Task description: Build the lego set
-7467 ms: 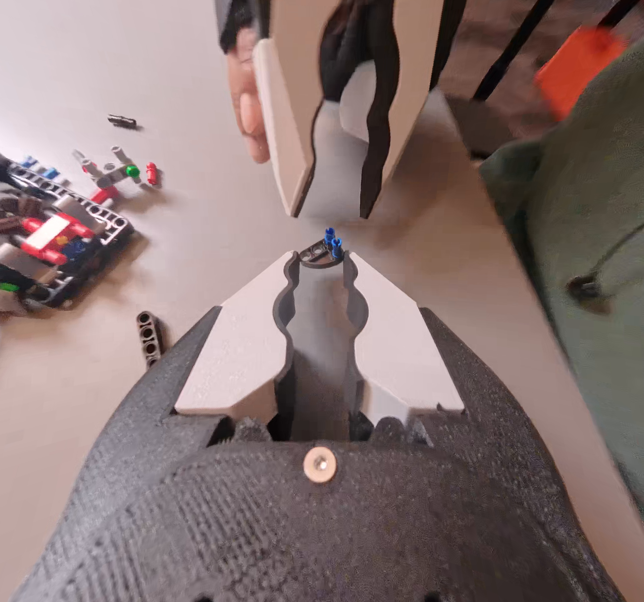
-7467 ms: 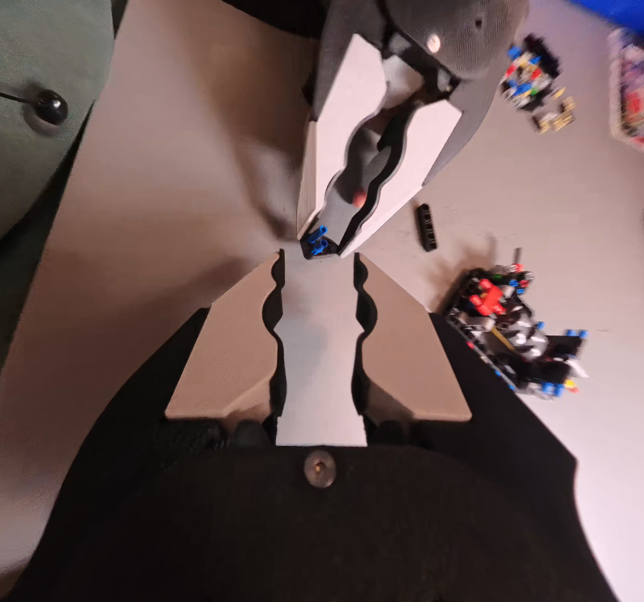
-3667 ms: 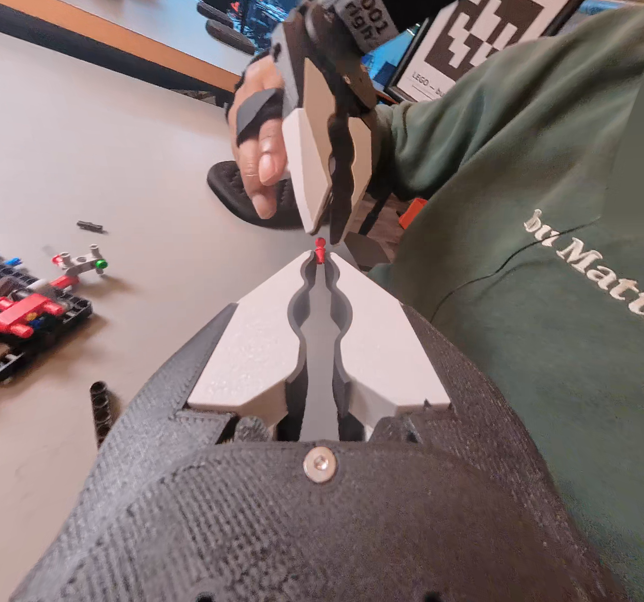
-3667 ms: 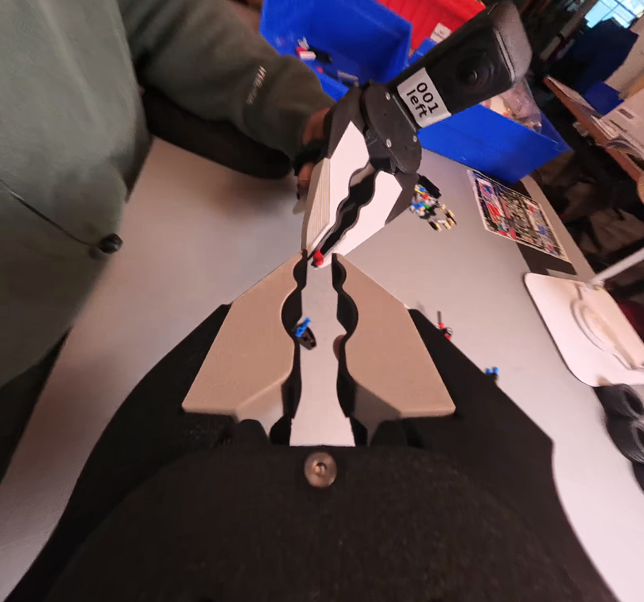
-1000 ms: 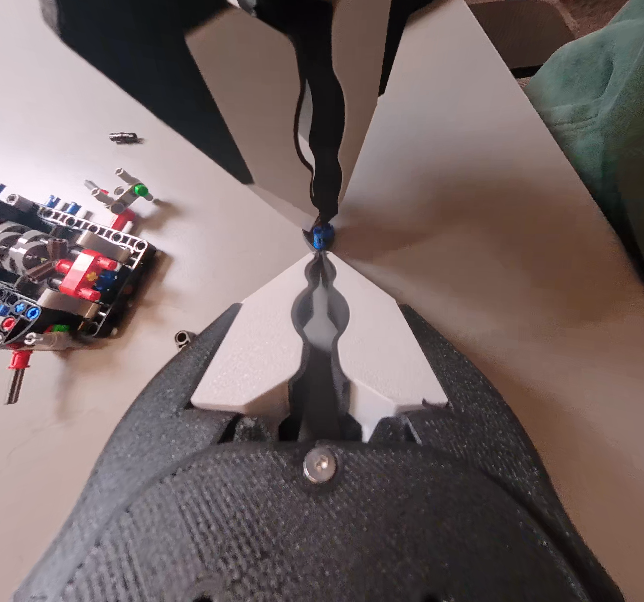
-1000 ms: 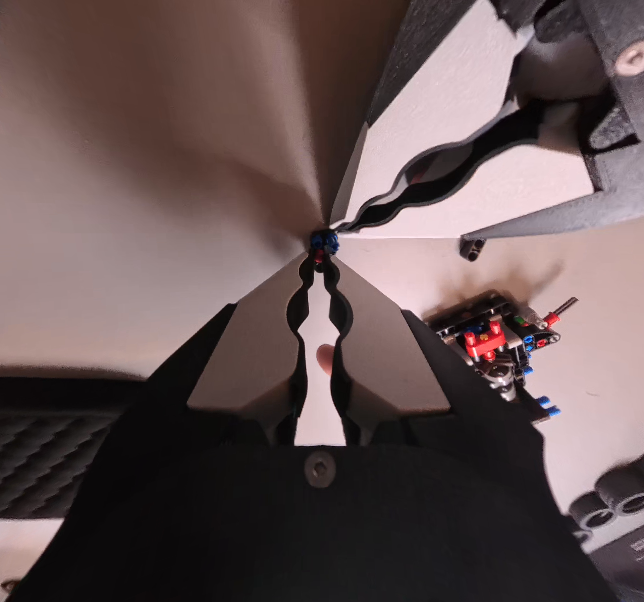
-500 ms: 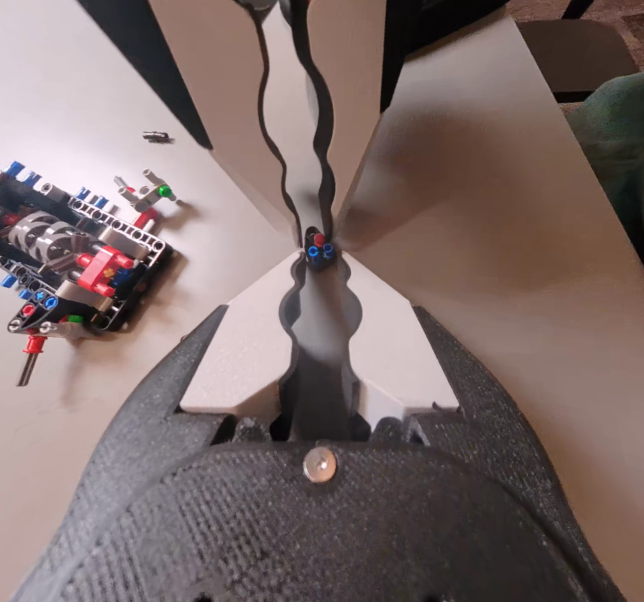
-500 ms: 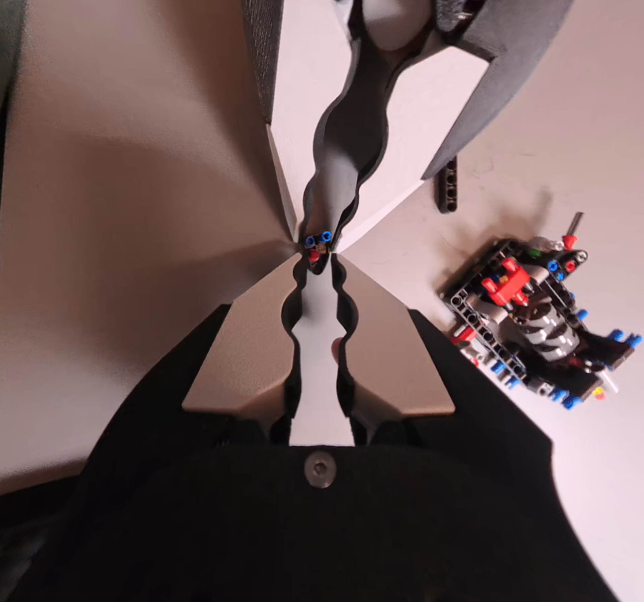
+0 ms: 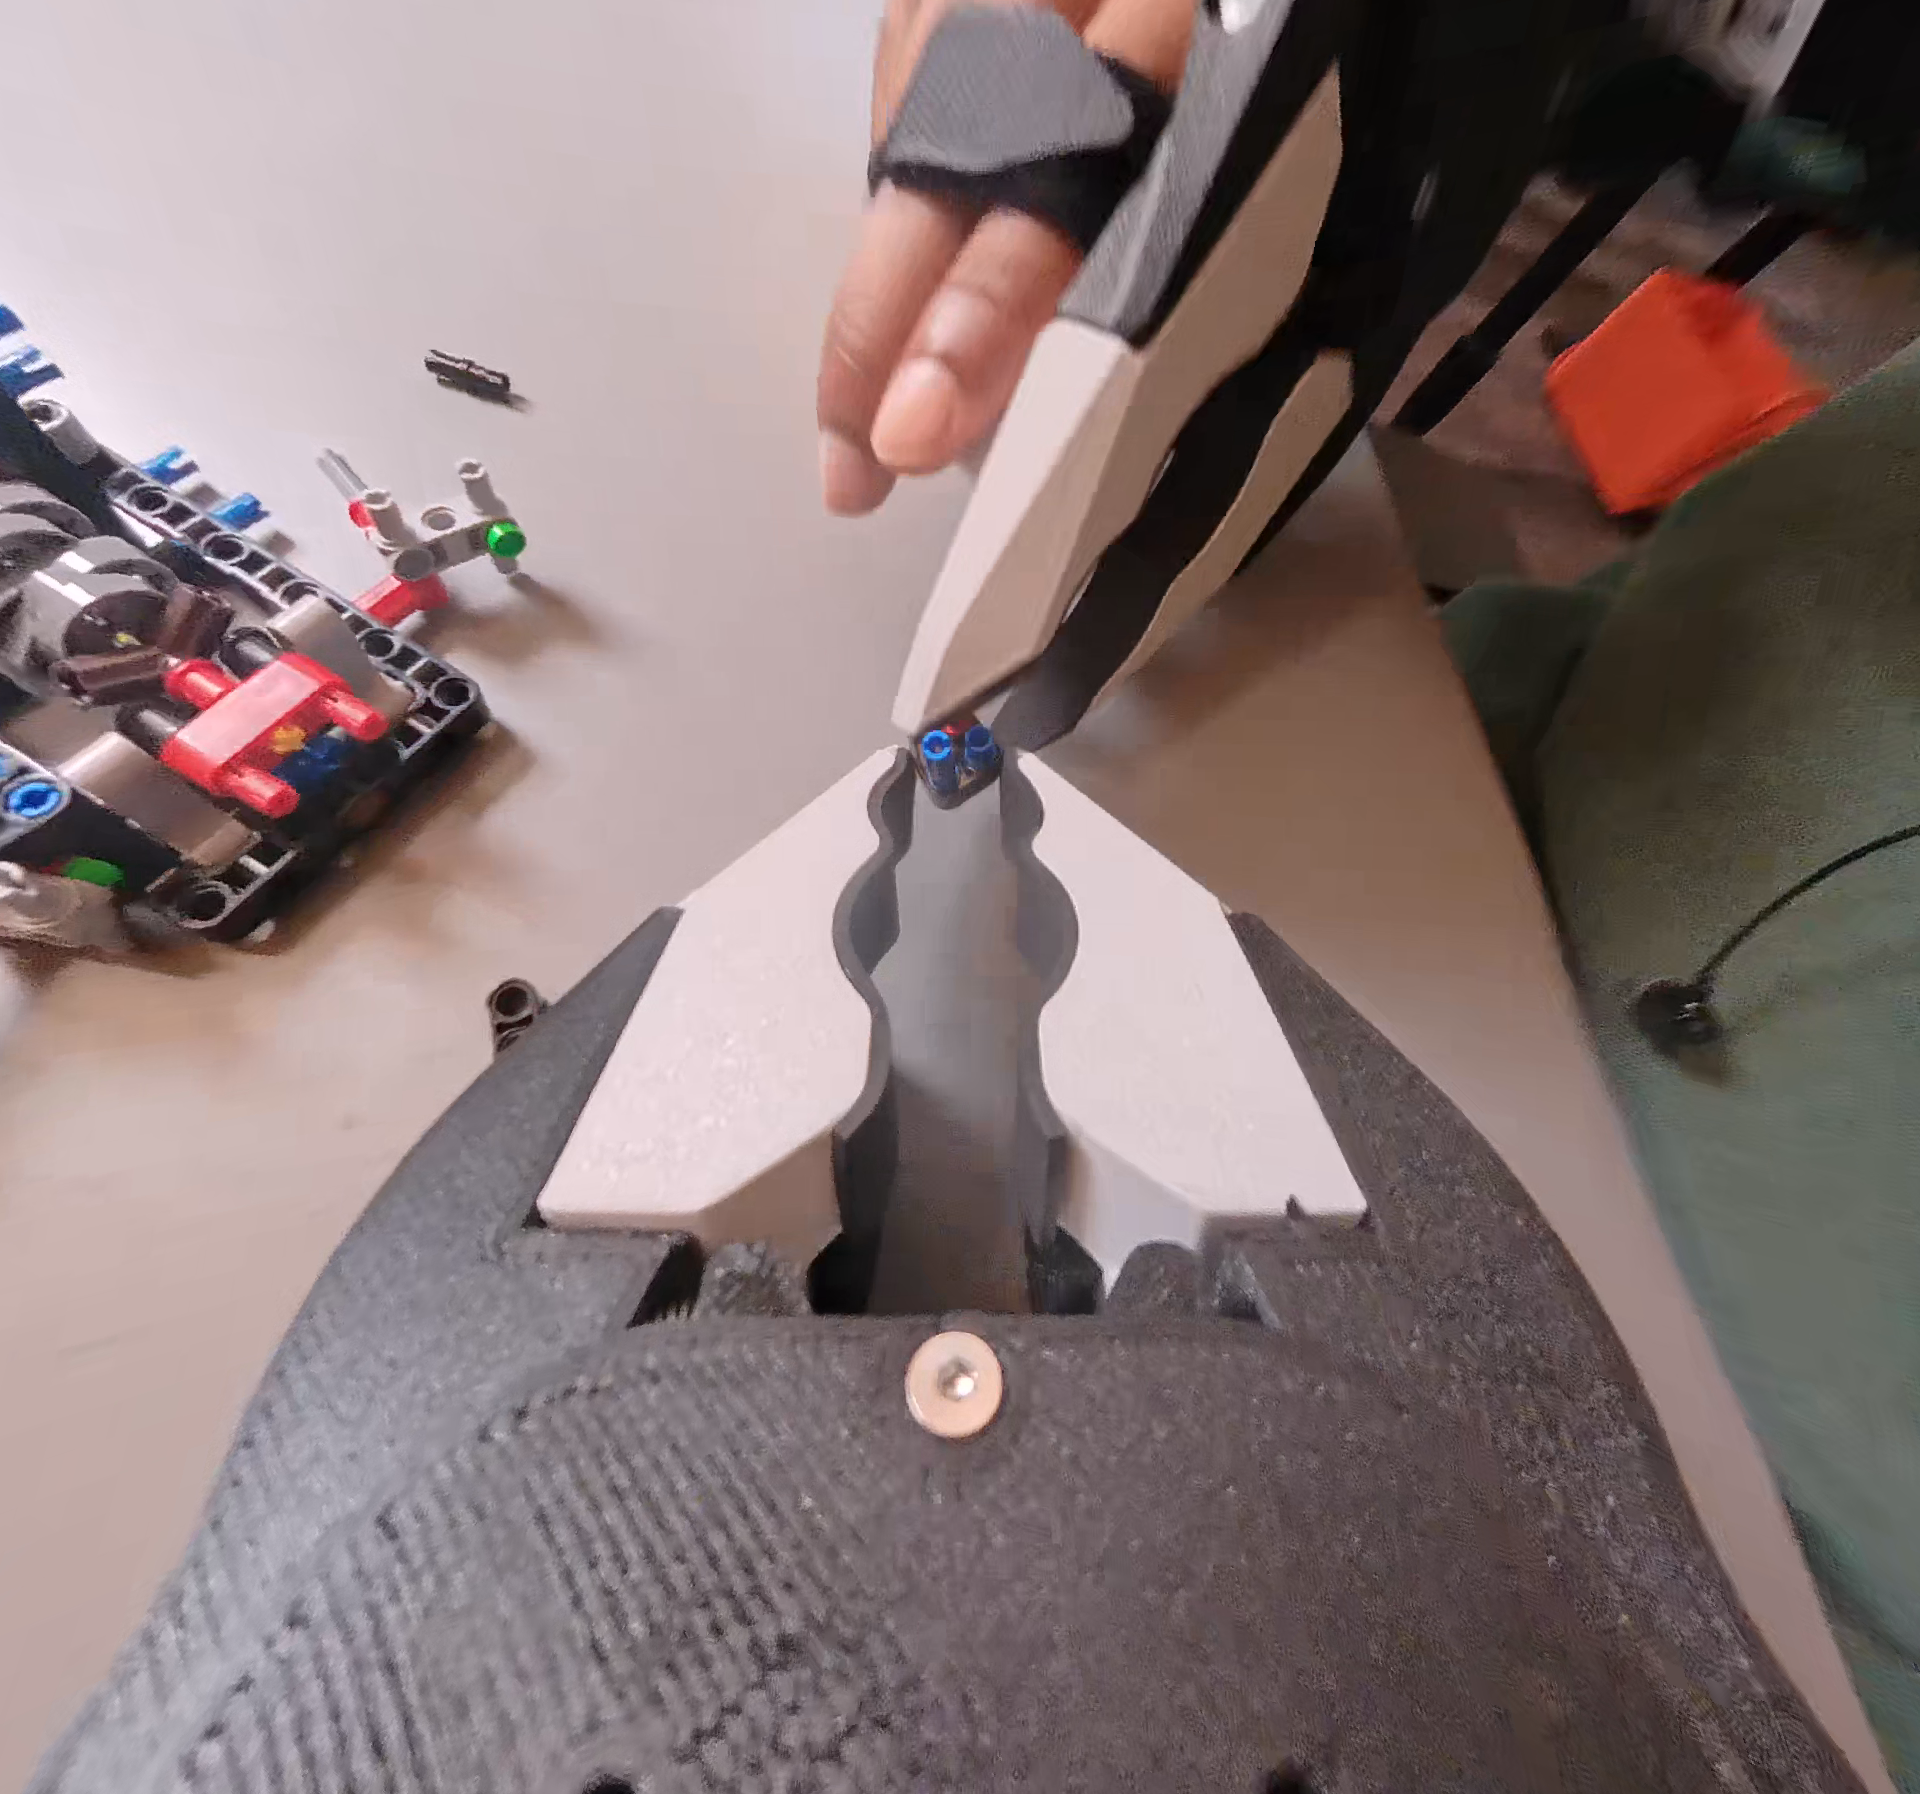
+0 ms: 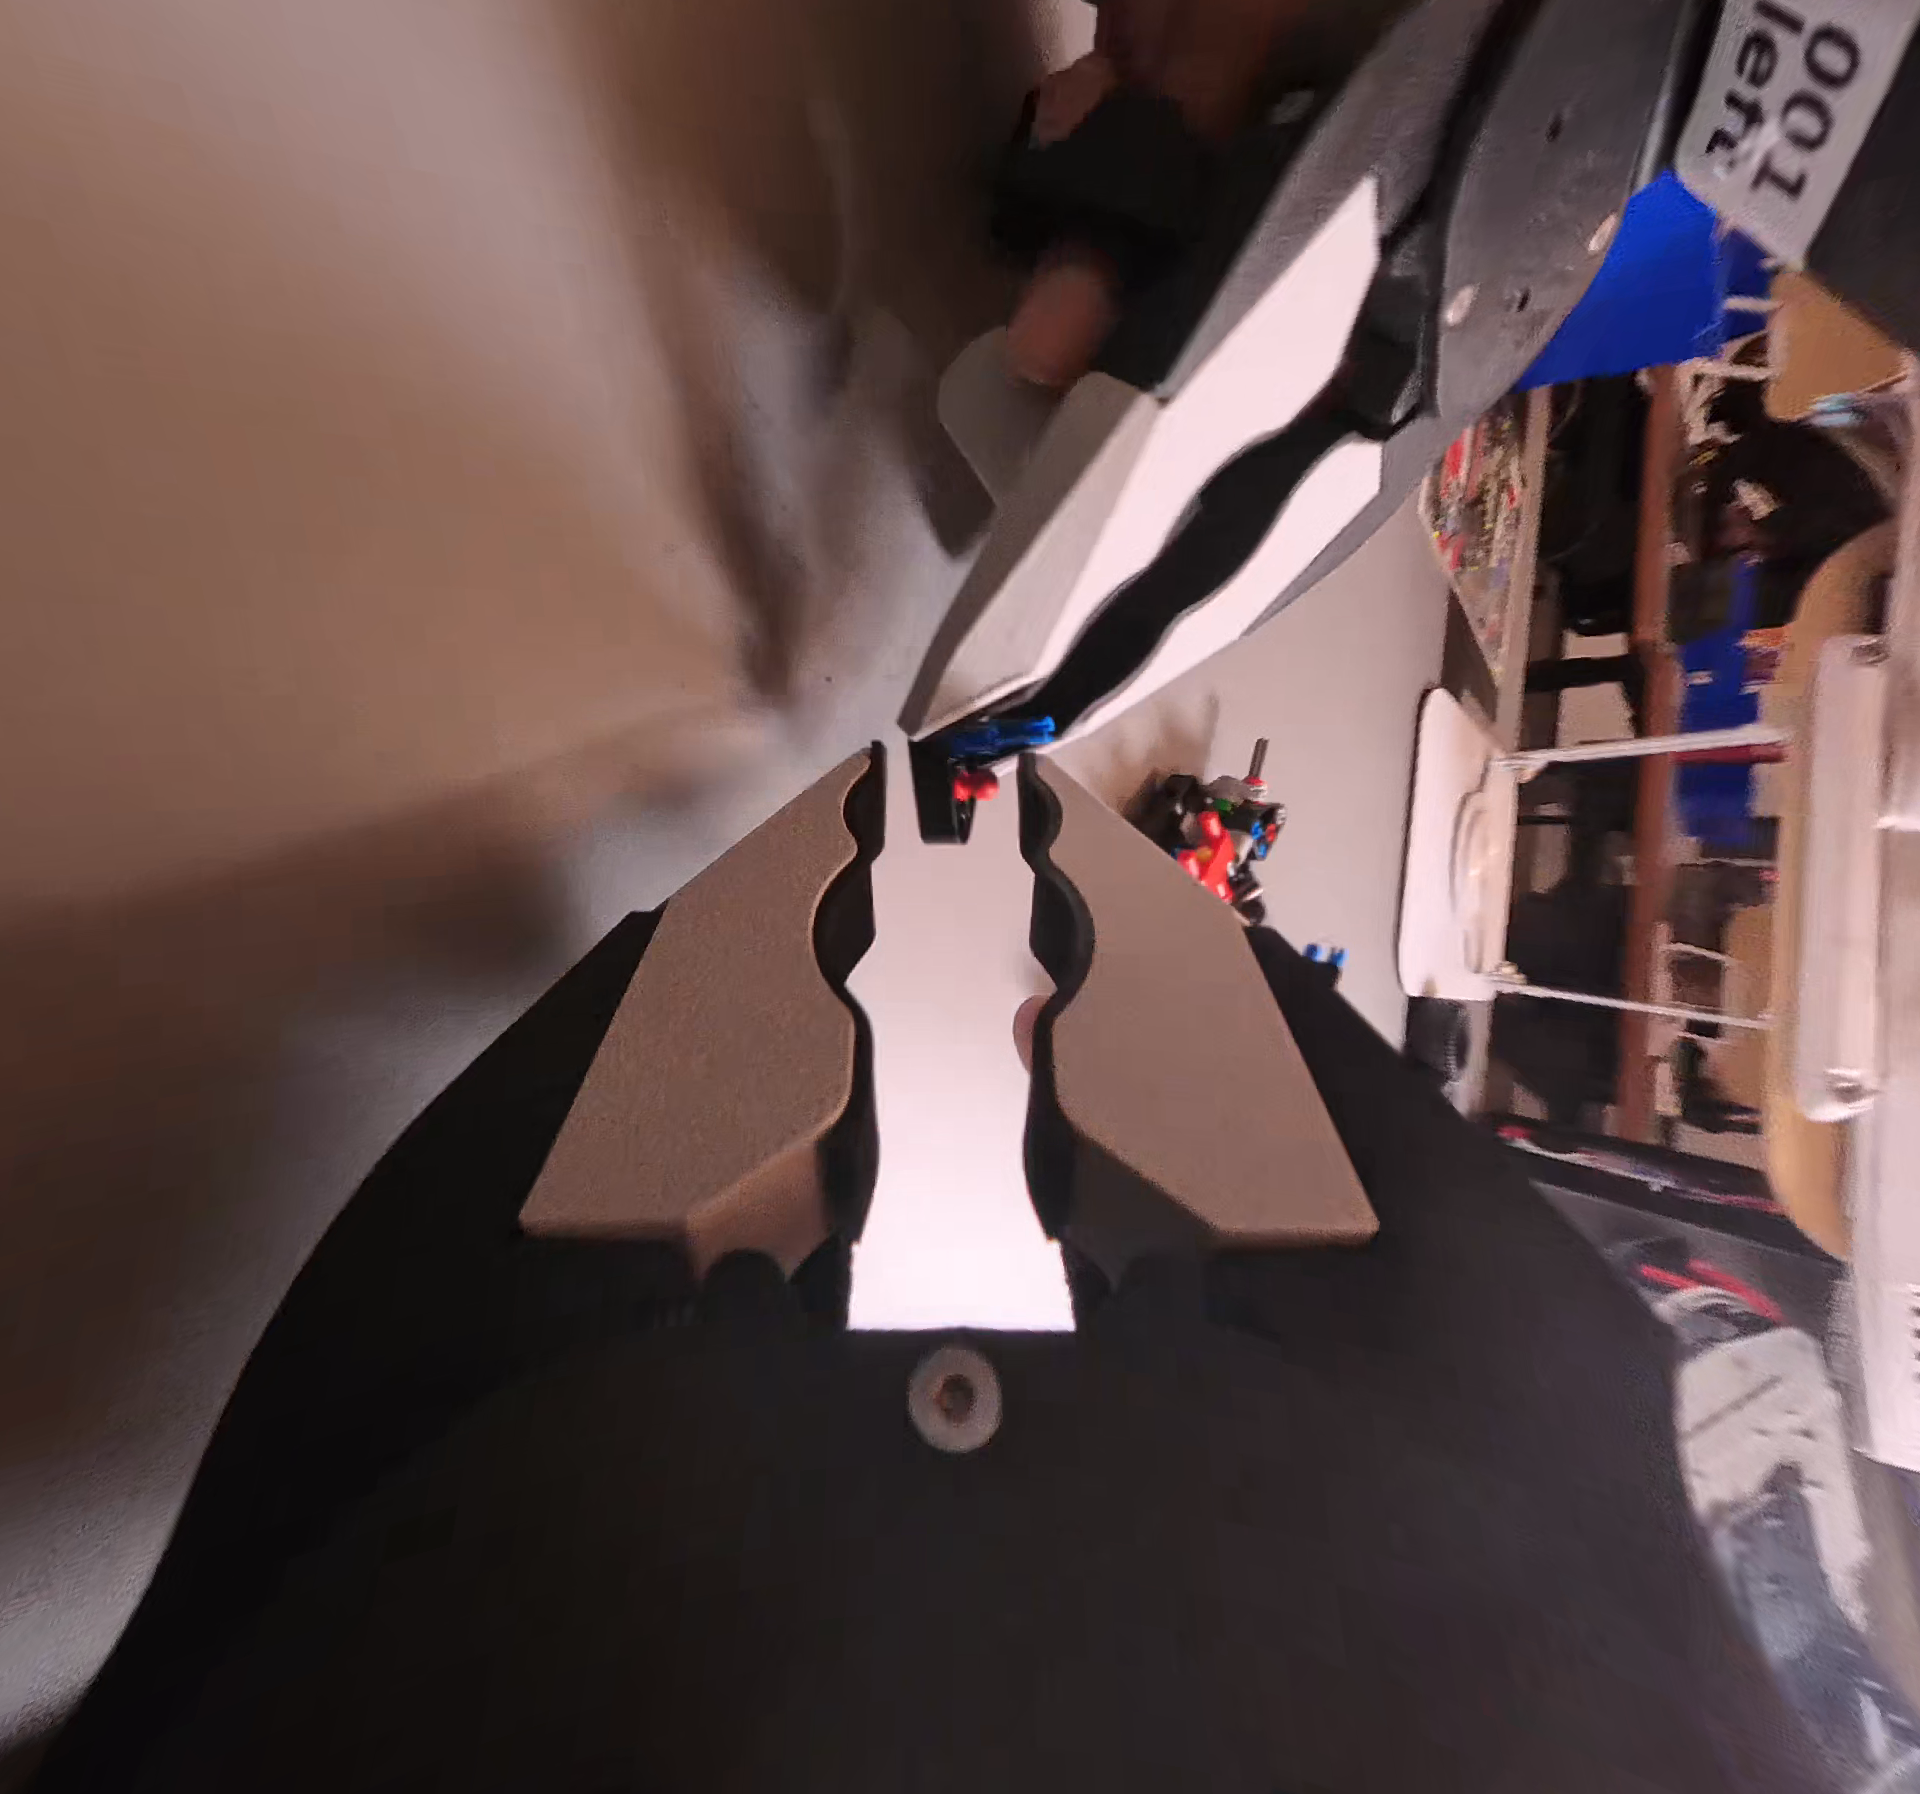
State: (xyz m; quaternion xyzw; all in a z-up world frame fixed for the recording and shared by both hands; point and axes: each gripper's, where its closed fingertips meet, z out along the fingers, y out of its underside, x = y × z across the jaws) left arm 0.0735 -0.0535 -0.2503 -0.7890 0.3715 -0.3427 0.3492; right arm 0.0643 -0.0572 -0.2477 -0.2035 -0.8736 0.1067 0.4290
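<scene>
A small black lego piece [image 9: 954,776] with two blue pins [image 9: 938,745] sits between the tips of my left gripper [image 9: 958,770], which is shut on it above the table. My right gripper [image 9: 982,721] comes in from the upper right, tips right at the piece. In the right wrist view my right gripper [image 10: 948,773] is open, its fingers apart on either side of the black piece [image 10: 940,809] without touching it. A red pin [image 10: 975,786] sticks out of the piece. The left gripper [image 10: 987,736] holds it from above.
The partly built black, grey and red model [image 9: 239,684] lies at the left, also in the right wrist view [image 10: 1216,830]. Near it lie a grey piece with a green pin [image 9: 447,539], a black pin [image 9: 468,373] and a black beam [image 9: 516,996]. A green garment [image 9: 1714,913] lies beyond the table's right edge.
My right gripper has opened wider and tilted to the side. The red pin it was at now stays in the black piece. The left gripper still holds the piece.
</scene>
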